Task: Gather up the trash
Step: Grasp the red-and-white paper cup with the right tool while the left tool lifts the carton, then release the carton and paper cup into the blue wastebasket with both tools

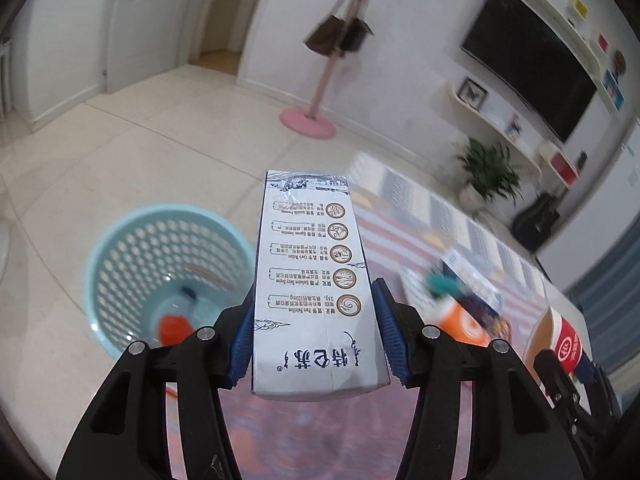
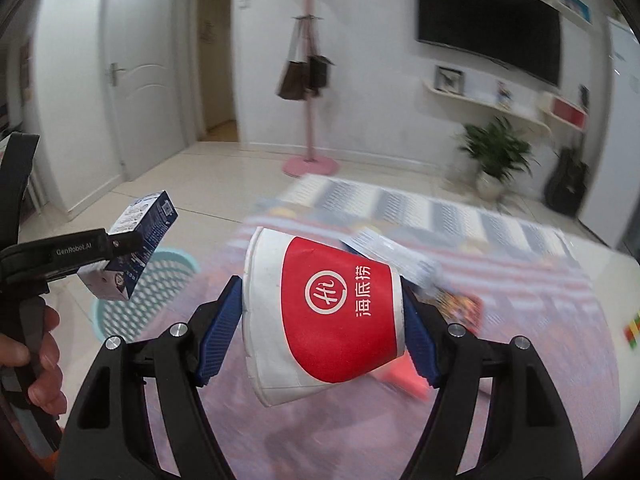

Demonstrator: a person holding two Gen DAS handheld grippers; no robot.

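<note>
My left gripper (image 1: pixel 316 340) is shut on a white and blue milk carton (image 1: pixel 316 280), its blue pads pressed on both long sides, the carton pointing away from me above the floor. A light blue perforated basket (image 1: pixel 160 276) stands below and to the left, holding a plastic bottle with an orange label (image 1: pixel 176 320). My right gripper (image 2: pixel 322 316) is shut on a red and white paper cup (image 2: pixel 324 316), tilted on its side. In the right wrist view the left gripper (image 2: pixel 116 248) holds the carton (image 2: pixel 136 248) over the basket (image 2: pixel 160 296).
Blurred trash lies on the striped rug (image 1: pixel 400 216): an orange-labelled item (image 1: pixel 464 320) and a wrapper (image 2: pixel 384 252). A pink coat stand (image 1: pixel 316 116) with bags, a potted plant (image 1: pixel 488 176), a guitar case (image 1: pixel 536 220) and a wall television (image 1: pixel 532 60) stand beyond. A hand (image 2: pixel 36 364) grips the left handle.
</note>
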